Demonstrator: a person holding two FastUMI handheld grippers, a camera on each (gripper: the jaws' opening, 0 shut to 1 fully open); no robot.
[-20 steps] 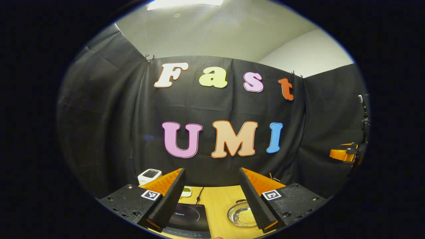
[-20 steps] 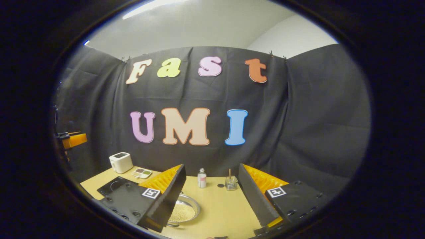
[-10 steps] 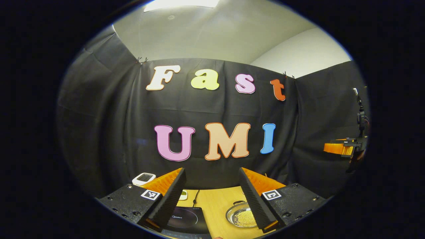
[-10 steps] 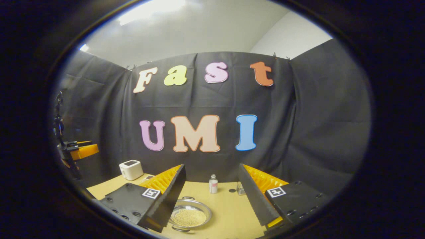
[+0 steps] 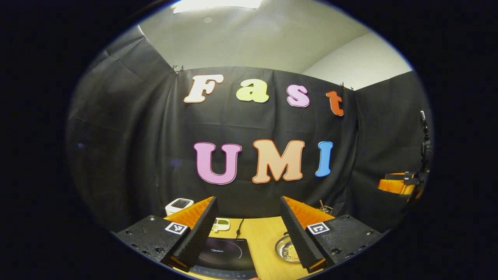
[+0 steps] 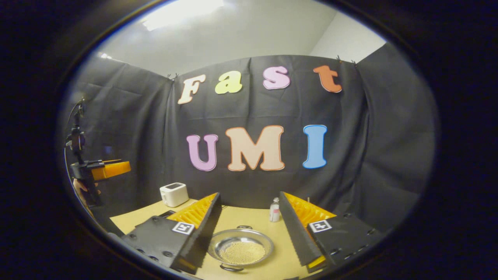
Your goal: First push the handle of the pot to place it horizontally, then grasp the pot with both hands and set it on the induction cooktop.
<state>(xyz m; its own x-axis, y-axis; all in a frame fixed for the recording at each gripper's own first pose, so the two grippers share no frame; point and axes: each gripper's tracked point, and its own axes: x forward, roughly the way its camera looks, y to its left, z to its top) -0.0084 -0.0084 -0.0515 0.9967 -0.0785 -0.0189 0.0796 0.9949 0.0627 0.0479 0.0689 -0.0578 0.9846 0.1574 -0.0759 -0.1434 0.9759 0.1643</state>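
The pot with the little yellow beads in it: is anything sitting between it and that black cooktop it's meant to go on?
Nothing visible does. In the left gripper view, only bare wooden table lies between the pot and the induction cooktop. The small bottle stands behind the pot, off that path.

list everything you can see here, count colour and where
pot: 1, silver, holding pale yellow grains, on the table between the right gripper's fingers
induction cooktop: 1, black, on the table left of the pot
table: 1, light wood
white box device: 1, back left of the table
small bottle: 1, clear with pale label, at the back
small white tray: 1, behind the cooktop
left gripper: 1, black and orange, open, above the table
right gripper: 1, black and orange, open, above the pot
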